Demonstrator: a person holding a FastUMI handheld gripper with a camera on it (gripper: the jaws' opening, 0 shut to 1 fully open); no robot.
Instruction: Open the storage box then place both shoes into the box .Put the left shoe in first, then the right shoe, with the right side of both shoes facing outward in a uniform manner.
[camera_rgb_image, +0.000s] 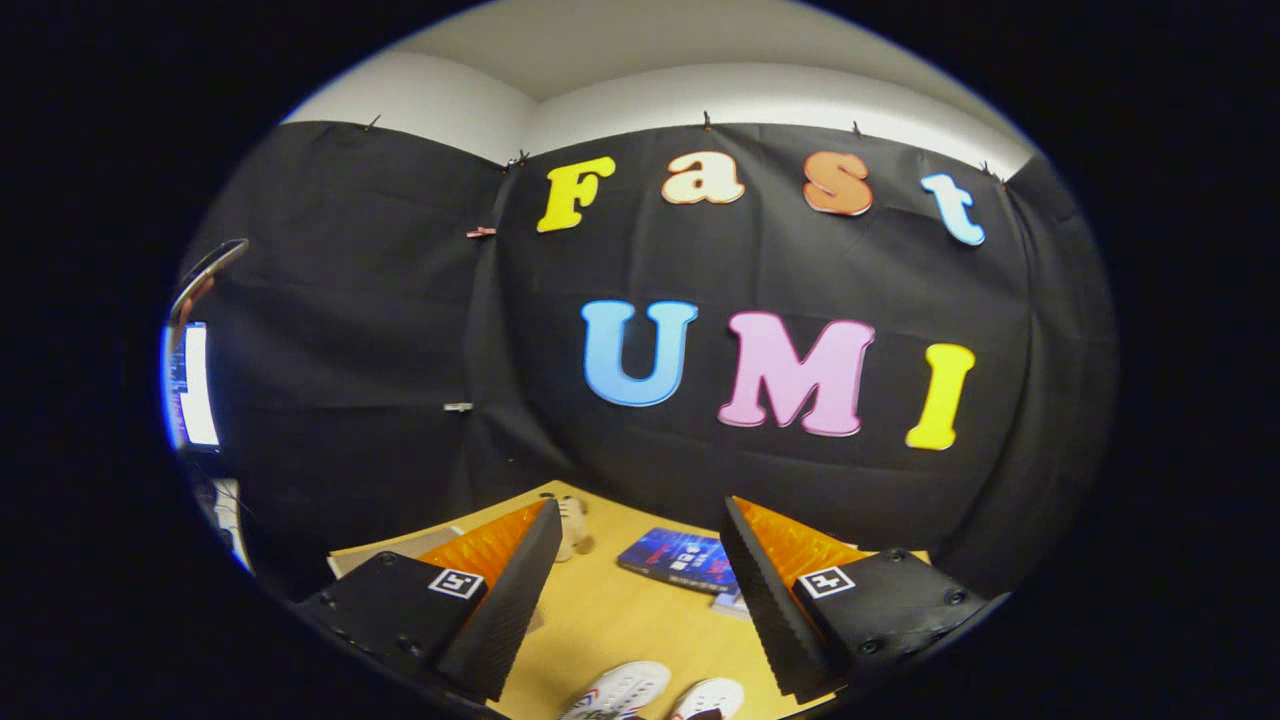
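- Black cloth (400, 330) walls the booth on the far side and to the left, with a pale wall and ceiling above it; a lit screen (195, 385) stands at the left. The cloth probably serves to keep the backdrop plain behind the work.
- Below the cloth lies a light wooden table (610, 610), reaching from the fingers to the foot of the cloth.
- On the table beyond the fingers rests a blue book (675, 557), flat, near the far edge. It looks like clutter rather than part of the job.
- Two white shoes (655, 692) sit side by side between the fingers and close under them, toes pointing ahead. They seem set there, within easy reach, as the starting pair. Which is the left shoe I cannot tell for sure.
- A small pale object (572, 525) stands just past the left fingertip; what it is, I cannot tell.
- No storage box can be made out, so by my judgement the opening step is not yet begun.
- The gripper (640, 520) is held high and tilted upward, looking more at the cloth than at the table. Its fingers are spread wide and hold nothing, both clear of the shoes. The pose reads as a resting start before it dips toward the work.
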